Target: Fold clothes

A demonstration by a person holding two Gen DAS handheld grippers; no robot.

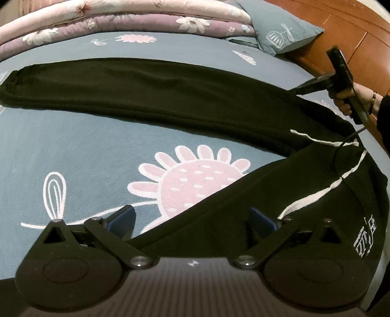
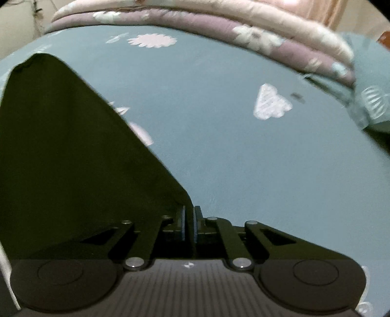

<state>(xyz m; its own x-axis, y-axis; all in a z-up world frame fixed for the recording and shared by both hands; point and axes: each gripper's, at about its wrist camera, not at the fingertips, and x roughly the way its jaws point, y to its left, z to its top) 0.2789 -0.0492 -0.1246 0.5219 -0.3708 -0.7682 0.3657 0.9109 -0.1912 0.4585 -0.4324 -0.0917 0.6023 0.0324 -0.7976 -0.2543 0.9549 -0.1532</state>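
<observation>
Black drawstring trousers (image 1: pixel 170 97) lie spread on a blue flowered bedsheet (image 1: pixel 85 151). One leg stretches left across the bed; the waist part with white drawstrings (image 1: pixel 316 192) and a white logo lies at the lower right. My left gripper (image 1: pixel 192 220) is open, just above the near trouser edge, holding nothing. My right gripper (image 1: pixel 304 89) shows at the far right of the left wrist view, pinching the trousers' edge. In the right wrist view that gripper (image 2: pixel 189 224) is shut on a corner of the black trousers (image 2: pixel 73 158), which spread away to the left.
Folded pink and purple floral quilts (image 1: pixel 121 22) lie along the far side of the bed. A blue pillow (image 1: pixel 280 31) sits at the back right. A wooden headboard (image 1: pixel 353 36) runs along the right. A black cable (image 1: pixel 341 151) hangs over the waist area.
</observation>
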